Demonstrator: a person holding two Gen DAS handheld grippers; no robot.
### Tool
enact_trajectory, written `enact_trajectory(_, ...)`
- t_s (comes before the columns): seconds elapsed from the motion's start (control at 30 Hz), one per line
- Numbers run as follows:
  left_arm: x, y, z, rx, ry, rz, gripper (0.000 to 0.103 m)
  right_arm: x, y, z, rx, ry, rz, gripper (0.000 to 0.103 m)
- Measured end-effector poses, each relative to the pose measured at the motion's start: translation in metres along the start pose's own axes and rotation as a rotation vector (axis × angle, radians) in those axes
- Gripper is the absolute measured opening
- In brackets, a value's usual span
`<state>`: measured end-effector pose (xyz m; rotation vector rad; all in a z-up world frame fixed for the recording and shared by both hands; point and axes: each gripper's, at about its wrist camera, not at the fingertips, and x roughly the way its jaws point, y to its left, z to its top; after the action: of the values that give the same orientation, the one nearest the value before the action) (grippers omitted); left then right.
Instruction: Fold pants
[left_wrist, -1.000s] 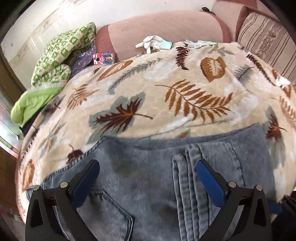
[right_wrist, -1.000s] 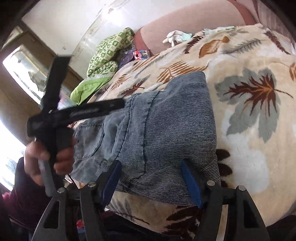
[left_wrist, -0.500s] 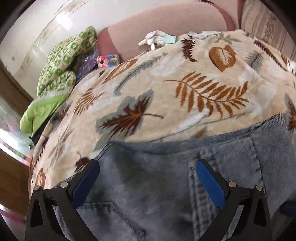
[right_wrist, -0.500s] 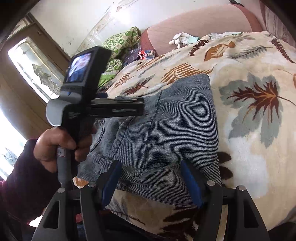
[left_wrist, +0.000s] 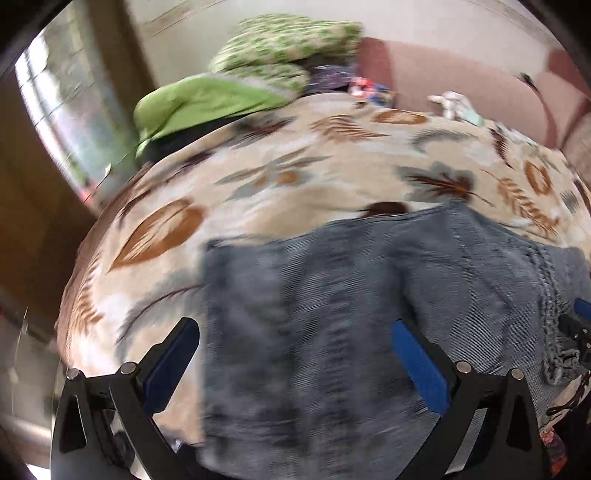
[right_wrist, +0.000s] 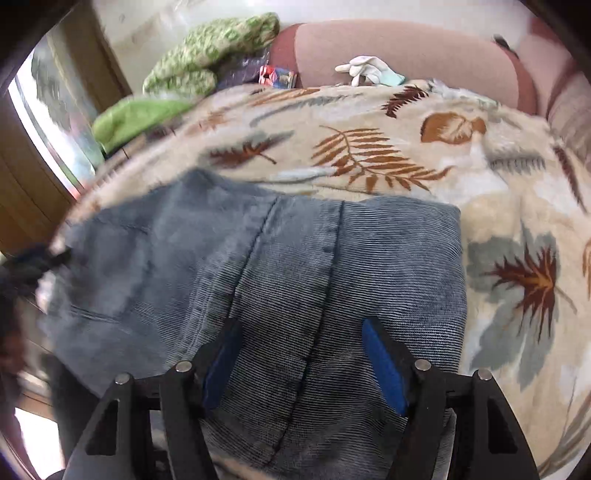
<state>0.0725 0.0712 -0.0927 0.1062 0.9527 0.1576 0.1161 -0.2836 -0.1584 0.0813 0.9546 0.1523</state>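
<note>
The blue denim pants (left_wrist: 351, 295) lie folded into a compact rectangle on the leaf-patterned blanket (left_wrist: 277, 177); they also show in the right wrist view (right_wrist: 295, 266). My left gripper (left_wrist: 295, 354) is open and empty, hovering over the left part of the pants. My right gripper (right_wrist: 301, 362) is open and empty, over the near edge of the pants by a seam. A bit of the right gripper (left_wrist: 580, 325) shows at the right edge of the left wrist view. The left wrist view is blurred by motion.
A green quilt and lime cloth (right_wrist: 155, 92) are piled at the far left. A pink sofa back (right_wrist: 406, 48) runs behind the blanket, with white gloves (right_wrist: 365, 68) and a small colourful packet (right_wrist: 277, 75) on it. A wooden door and window (left_wrist: 48, 147) stand at left.
Both grippers have swung: the left one moved left and turned, so the pants' left edge now shows. The right one moved over the pants and faces the sofa. The left hand has left its view.
</note>
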Motion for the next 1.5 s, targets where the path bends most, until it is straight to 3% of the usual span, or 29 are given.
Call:
enact_trajectory(0.1, -0.001, 0.046, -0.016, -0.077, 0.030, 0.030, 0.103, -0.007, 0.014, 0.006, -0.031, -0.010, -0.068, 0.066)
enact_trajectory(0.23, 0.001, 0.076, -0.039, -0.108, 0.080, 0.004, 0.103, -0.034, 0.044, 0.019, -0.088, -0.120, 0.037, 0.063)
enact_trajectory(0.33, 0.001, 0.086, -0.055, -0.121, 0.106, -0.058, 0.103, -0.034, 0.084, 0.032, -0.164, -0.149, 0.143, 0.062)
enact_trajectory(0.43, 0.001, 0.095, -0.066, -0.157, 0.125, -0.112, 0.103, -0.014, 0.129, 0.040, -0.251, -0.113, 0.198, 0.060)
enact_trajectory(0.57, 0.002, 0.105, -0.072, -0.228, 0.132, -0.228, 0.103, 0.022, 0.171, 0.035, -0.334, -0.033, 0.175, 0.060)
enact_trajectory(0.63, 0.005, 0.103, -0.072, -0.235, 0.139, -0.278, 0.103, 0.049, 0.177, 0.027, -0.330, 0.050, 0.150, 0.060)
enact_trajectory(0.77, 0.013, 0.093, -0.068, -0.238, 0.132, -0.349, 0.102, 0.051, 0.173, 0.025, -0.312, 0.021, 0.175, 0.061)
enact_trajectory(0.83, 0.022, 0.087, -0.064, -0.251, 0.137, -0.388, 0.098, 0.051, 0.172, 0.021, -0.325, 0.000, 0.179, 0.061)
enact_trajectory(0.93, 0.041, 0.079, -0.064, -0.262, 0.181, -0.433, 0.082, 0.052, 0.166, 0.020, -0.298, -0.017, 0.206, 0.062)
enact_trajectory(1.0, 0.044, 0.076, -0.064, -0.277, 0.161, -0.431, 0.081, 0.051, 0.164, 0.018, -0.295, -0.036, 0.217, 0.062)
enact_trajectory(1.13, 0.042, 0.067, -0.054, -0.234, 0.129, -0.425, 0.066, 0.051, 0.162, 0.013, -0.302, -0.074, 0.229, 0.062)
enact_trajectory(1.3, 0.044, 0.063, -0.047, -0.230, 0.120, -0.507, 0.032, 0.051, 0.158, 0.010, -0.299, -0.097, 0.252, 0.062)
enact_trajectory(1.4, 0.041, 0.061, -0.046, -0.228, 0.108, -0.526, 0.024, 0.050, 0.154, 0.007, -0.297, -0.122, 0.277, 0.062)
enact_trajectory(1.5, 0.037, 0.060, -0.045, -0.221, 0.096, -0.521, 0.023, 0.050, 0.148, 0.005, -0.288, -0.137, 0.315, 0.062)
